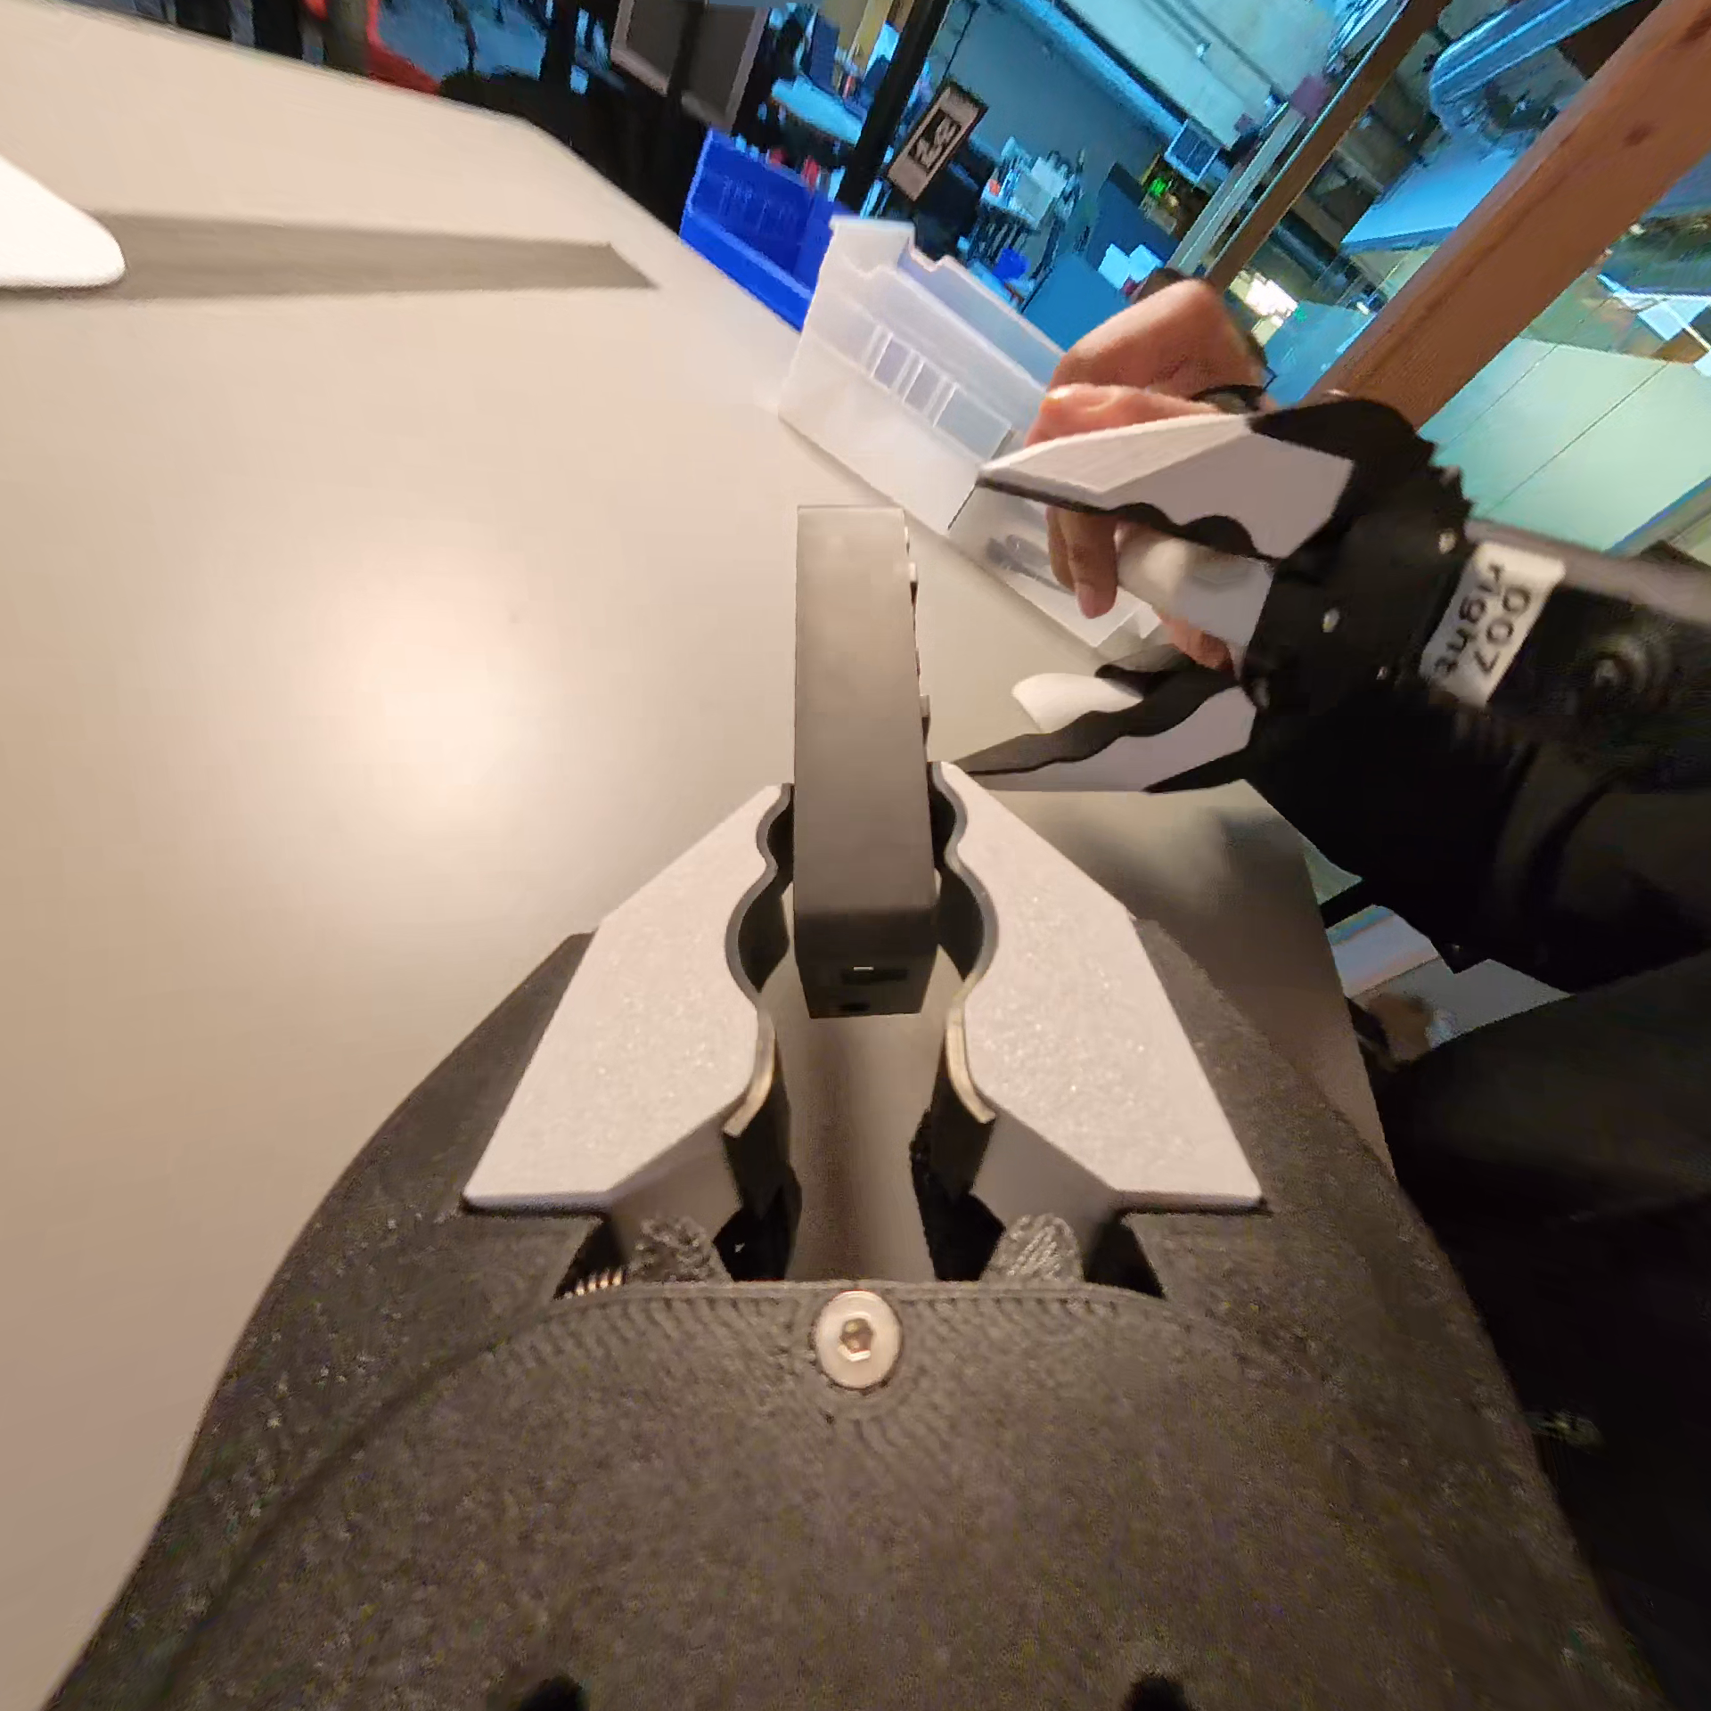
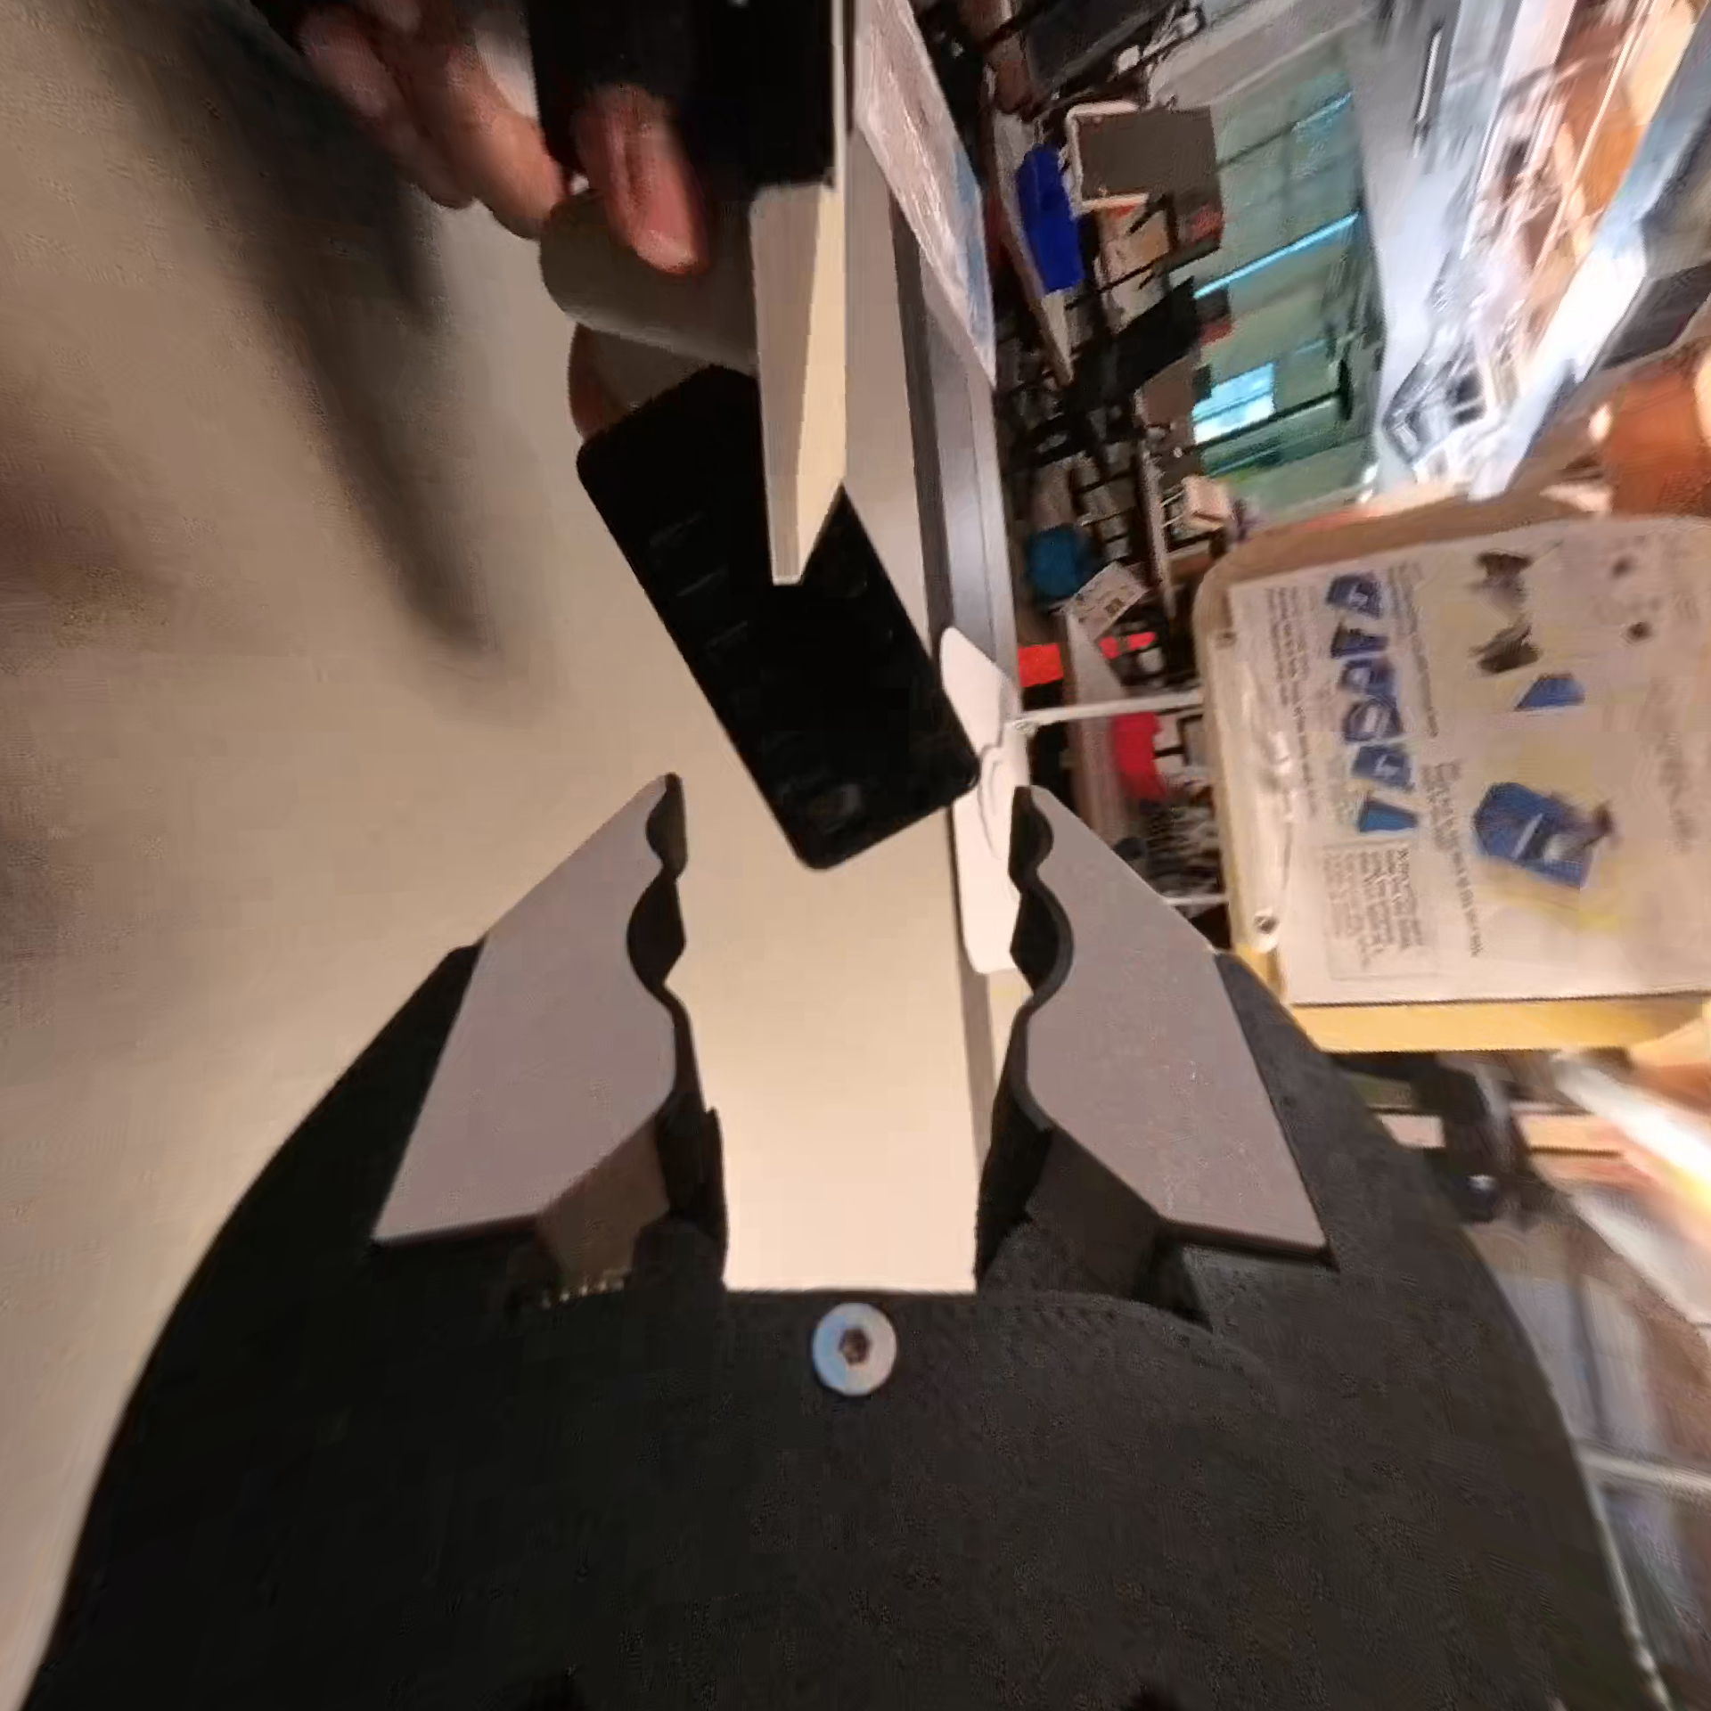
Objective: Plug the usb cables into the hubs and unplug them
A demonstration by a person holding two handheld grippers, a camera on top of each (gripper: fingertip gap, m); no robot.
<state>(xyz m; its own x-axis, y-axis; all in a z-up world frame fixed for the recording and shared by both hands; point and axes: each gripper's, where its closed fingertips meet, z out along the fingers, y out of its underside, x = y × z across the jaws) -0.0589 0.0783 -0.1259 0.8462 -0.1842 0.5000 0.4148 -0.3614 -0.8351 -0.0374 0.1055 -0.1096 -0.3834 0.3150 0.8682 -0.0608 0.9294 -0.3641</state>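
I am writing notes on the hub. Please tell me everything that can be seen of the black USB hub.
The black USB hub is a long, flat, matte bar, plastic by its look. The left tool is shut on it, with its fingers pressing its two sides. It juts forward above the grey table. A row of ports runs along one face; no cable appears plugged in. The right tool is open near its end.

One black hub [image 1: 863,787], clamped between left gripper [image 1: 863,815] fingers. Two grippers in sight; right gripper [image 2: 847,824] spread wide, nothing in it. One clear plastic bin [image 1: 912,370] ahead-right of left gripper. One blue crate [image 1: 745,218] beyond bin.
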